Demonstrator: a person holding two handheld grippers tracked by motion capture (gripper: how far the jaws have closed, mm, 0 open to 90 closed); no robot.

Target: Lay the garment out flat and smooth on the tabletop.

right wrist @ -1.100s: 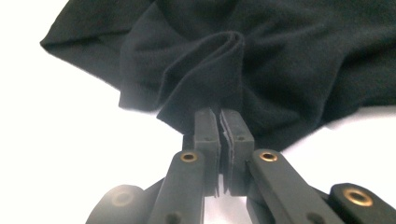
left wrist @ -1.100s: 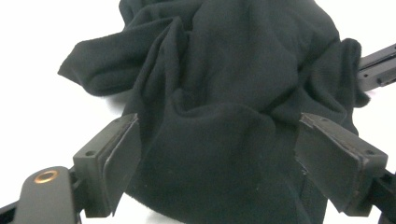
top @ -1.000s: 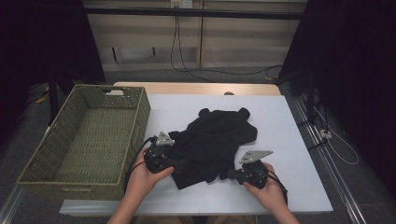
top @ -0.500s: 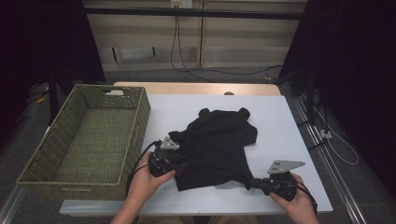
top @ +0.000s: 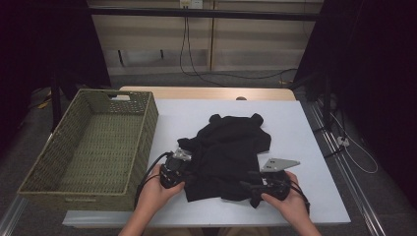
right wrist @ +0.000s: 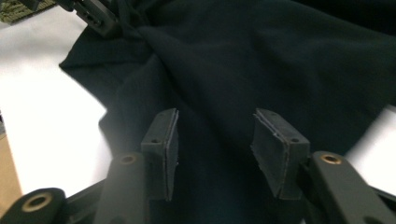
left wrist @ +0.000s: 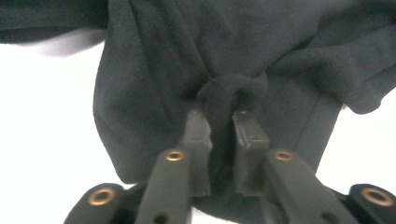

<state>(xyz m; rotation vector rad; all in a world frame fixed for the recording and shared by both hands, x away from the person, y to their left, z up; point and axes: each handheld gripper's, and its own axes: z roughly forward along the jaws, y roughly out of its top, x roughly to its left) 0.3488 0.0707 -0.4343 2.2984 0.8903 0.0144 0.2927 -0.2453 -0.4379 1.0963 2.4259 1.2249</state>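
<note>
A crumpled black garment point(top: 228, 150) lies on the white table point(top: 307, 142). My left gripper point(top: 190, 170) is at the garment's left edge. In the left gripper view its jaws have just been closing, and the left gripper point(left wrist: 223, 120) now pinches a raised fold of the black garment point(left wrist: 280, 56). My right gripper point(top: 249, 187) is at the garment's near right corner. Its jaws have just been opening; the right gripper point(right wrist: 215, 128) stands open over the black garment point(right wrist: 261, 60), with cloth under the gap and no pad pressing on it.
A large woven green basket point(top: 147, 123) stands on the table to the left of the garment, close to my left hand. Bare white table lies right of and beyond the garment. The left gripper point(right wrist: 95, 16) shows far off in the right gripper view.
My right hand swung out to the right, then came back left to the garment's near corner. The left hand stayed at the garment's left edge.
</note>
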